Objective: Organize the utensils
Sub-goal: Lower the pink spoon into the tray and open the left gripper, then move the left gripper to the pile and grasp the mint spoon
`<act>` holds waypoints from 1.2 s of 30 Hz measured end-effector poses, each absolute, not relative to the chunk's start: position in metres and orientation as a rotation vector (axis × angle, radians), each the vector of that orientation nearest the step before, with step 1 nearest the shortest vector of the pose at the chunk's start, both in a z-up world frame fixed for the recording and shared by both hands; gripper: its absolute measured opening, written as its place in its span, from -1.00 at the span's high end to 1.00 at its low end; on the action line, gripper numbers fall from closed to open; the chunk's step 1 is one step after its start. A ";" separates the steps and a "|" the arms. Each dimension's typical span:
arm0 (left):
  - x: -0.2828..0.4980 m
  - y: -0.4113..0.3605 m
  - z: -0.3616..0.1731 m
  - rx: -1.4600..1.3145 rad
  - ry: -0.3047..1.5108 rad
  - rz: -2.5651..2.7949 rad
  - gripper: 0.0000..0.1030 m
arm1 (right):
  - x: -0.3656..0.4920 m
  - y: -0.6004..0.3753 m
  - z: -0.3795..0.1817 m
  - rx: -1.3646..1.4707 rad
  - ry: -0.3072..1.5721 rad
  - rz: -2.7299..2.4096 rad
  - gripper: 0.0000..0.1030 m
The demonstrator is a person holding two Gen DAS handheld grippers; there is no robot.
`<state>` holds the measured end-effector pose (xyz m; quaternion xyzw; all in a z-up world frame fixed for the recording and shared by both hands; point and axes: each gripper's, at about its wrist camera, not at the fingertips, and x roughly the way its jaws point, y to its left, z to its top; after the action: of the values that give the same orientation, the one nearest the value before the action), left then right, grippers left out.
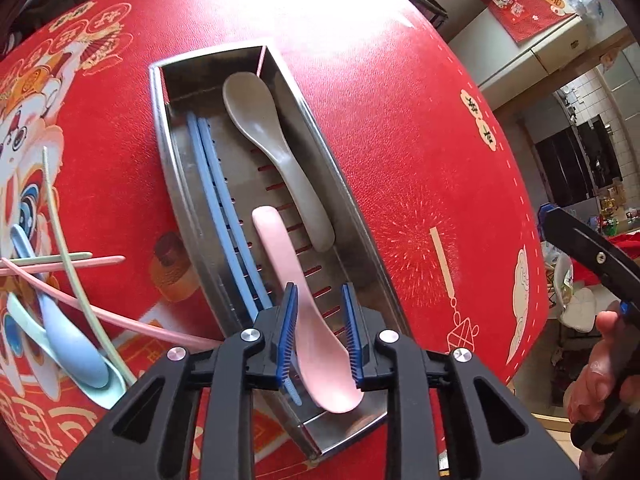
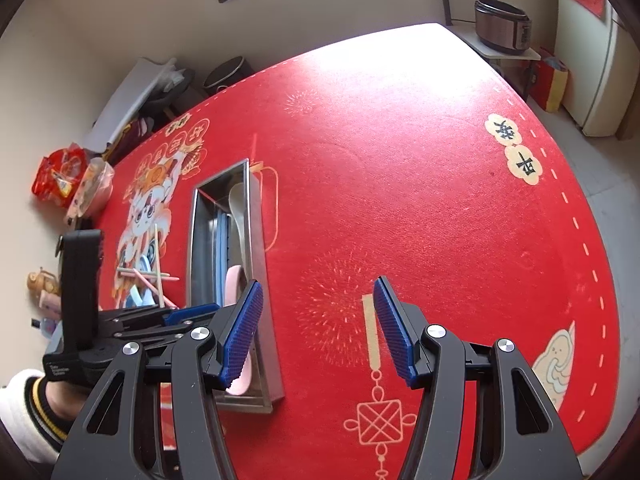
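A steel utensil tray (image 1: 172,168) lies on the red tablecloth; it also shows in the right wrist view (image 2: 262,280). In it lie a pair of blue chopsticks (image 1: 218,196), a grey spoon (image 1: 272,152) and a pink spoon (image 1: 304,320). My left gripper (image 1: 318,300) is open just above the pink spoon's neck, one finger on each side, not clamped on it. My right gripper (image 2: 318,292) is open and empty over bare cloth to the right of the tray. Left of the tray lie a blue spoon (image 1: 68,328), a light green spoon (image 1: 100,390), pink chopsticks (image 1: 100,316) and green chopsticks (image 1: 64,216).
The table's right edge (image 1: 536,280) curves close by. The right gripper's body and the hand holding it (image 1: 600,352) show at the right edge of the left wrist view. Snack bags (image 2: 60,180) and a jar (image 2: 90,188) stand off the table's far left.
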<state>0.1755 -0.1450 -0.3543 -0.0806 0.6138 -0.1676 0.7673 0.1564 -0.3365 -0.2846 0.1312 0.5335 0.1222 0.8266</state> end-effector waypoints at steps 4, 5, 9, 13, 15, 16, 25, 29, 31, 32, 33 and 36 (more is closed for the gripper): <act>0.159 -0.104 -0.329 -0.264 1.235 -0.360 0.54 | 0.156 -0.323 -0.283 0.282 1.129 0.264 -0.09; 0.153 -0.092 -0.325 -0.282 1.210 -0.348 0.54 | 0.156 -0.319 -0.283 0.284 1.130 0.265 -0.09; 0.129 -0.032 -0.312 -0.342 1.135 -0.242 0.53 | 0.153 -0.300 -0.285 0.279 1.133 0.280 -0.09; 0.104 0.036 -0.312 -0.421 1.108 -0.101 0.53 | 0.152 -0.280 -0.287 0.259 1.142 0.290 -0.09; 0.091 0.066 -0.318 -0.470 1.110 -0.039 0.53 | 0.152 -0.272 -0.288 0.250 1.145 0.289 -0.09; 0.086 0.077 -0.321 -0.494 1.113 -0.016 0.53 | 0.153 -0.268 -0.289 0.245 1.147 0.287 -0.09; 0.076 0.111 -0.353 -0.623 1.132 0.031 0.48 | 0.152 -0.247 -0.292 0.203 1.174 0.284 -0.09; 0.088 0.106 -0.362 -0.649 1.115 0.033 0.46 | 0.151 -0.246 -0.292 0.190 1.178 0.272 -0.09; 0.096 0.106 -0.368 -0.666 1.111 0.043 0.46 | 0.150 -0.247 -0.292 0.184 1.179 0.264 -0.09; 0.100 0.107 -0.370 -0.679 1.109 0.048 0.46 | 0.150 -0.248 -0.291 0.182 1.180 0.260 -0.09; 0.104 0.107 -0.373 -0.693 1.111 0.049 0.46 | 0.149 -0.249 -0.292 0.181 1.181 0.255 -0.09; 0.113 0.105 -0.380 -0.710 1.126 0.051 0.46 | 0.148 -0.253 -0.292 0.182 1.185 0.240 -0.09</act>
<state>0.1133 0.1053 -0.3800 -0.3291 0.5224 0.0237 0.7862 0.1476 -0.2534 -0.2923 0.0853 0.5563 0.1126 0.8189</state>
